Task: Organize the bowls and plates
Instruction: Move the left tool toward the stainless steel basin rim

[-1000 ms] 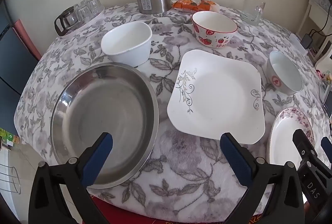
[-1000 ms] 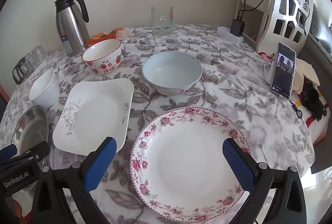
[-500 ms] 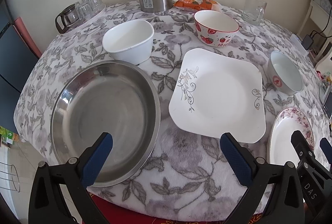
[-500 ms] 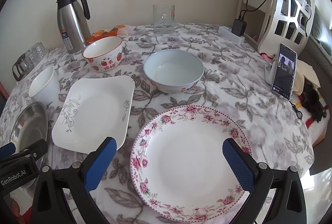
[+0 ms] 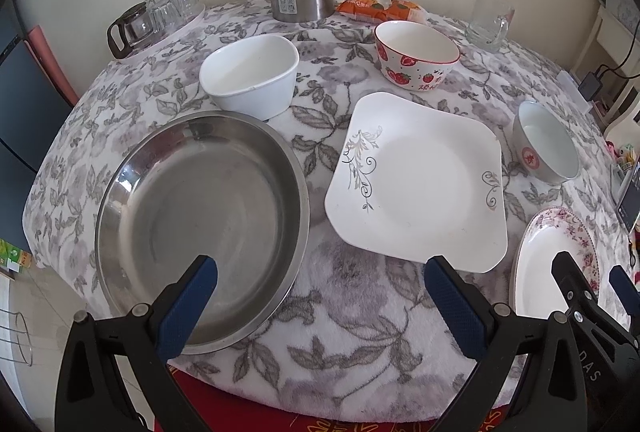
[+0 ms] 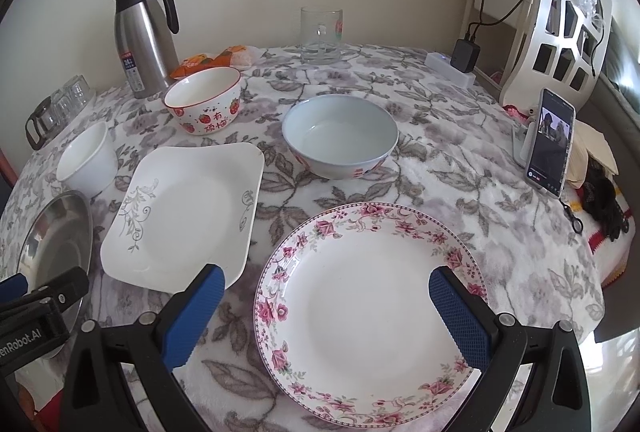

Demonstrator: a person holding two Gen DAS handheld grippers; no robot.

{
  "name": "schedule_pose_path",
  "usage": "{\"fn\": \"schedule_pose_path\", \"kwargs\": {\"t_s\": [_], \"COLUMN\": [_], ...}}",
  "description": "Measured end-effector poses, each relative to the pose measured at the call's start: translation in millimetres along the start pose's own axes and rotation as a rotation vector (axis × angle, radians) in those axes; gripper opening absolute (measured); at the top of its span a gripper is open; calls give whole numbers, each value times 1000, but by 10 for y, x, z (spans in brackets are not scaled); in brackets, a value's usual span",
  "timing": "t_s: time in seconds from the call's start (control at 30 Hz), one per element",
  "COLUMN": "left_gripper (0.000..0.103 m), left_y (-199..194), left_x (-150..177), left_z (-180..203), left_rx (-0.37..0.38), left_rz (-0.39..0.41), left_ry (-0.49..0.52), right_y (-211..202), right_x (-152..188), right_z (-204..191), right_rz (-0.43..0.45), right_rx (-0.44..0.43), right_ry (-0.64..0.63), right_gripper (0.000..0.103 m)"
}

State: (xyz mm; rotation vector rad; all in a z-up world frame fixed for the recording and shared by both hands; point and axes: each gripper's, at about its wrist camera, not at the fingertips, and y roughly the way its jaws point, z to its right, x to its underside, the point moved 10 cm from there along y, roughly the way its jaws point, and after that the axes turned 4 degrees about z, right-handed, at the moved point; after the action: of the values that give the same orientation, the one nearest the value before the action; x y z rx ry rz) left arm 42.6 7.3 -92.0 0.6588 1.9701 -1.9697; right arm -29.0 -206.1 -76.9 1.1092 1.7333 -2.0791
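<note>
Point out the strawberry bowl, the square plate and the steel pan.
strawberry bowl [image 6: 204, 100]: right wrist view, on its inner wall.
square plate [image 5: 420, 180]: left wrist view, on its flat centre.
steel pan [image 5: 204, 224]: left wrist view, on its bare bottom.

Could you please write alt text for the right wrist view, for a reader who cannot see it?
The open right gripper hovers over a round floral-rimmed plate on a leaf-patterned tablecloth. Behind lie a square white plate, a pale blue bowl, a strawberry bowl, a white bowl and a steel thermos.
</note>
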Motion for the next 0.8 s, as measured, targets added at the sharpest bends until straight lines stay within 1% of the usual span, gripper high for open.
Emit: {"fn": "schedule_pose_path", "kwargs": {"t_s": [0.8], "left_gripper": [103], "left_y": [-46], "left_x": [-23], "left_z": [-117], "left_rx": [15], "left_rz": [18], "left_ry": [-31], "right_y": [0], "right_x": [7], "right_z": [-99], "right_rz": [-3], "right_rx": [4], "right_ry": [-28], "right_gripper": [103]}}
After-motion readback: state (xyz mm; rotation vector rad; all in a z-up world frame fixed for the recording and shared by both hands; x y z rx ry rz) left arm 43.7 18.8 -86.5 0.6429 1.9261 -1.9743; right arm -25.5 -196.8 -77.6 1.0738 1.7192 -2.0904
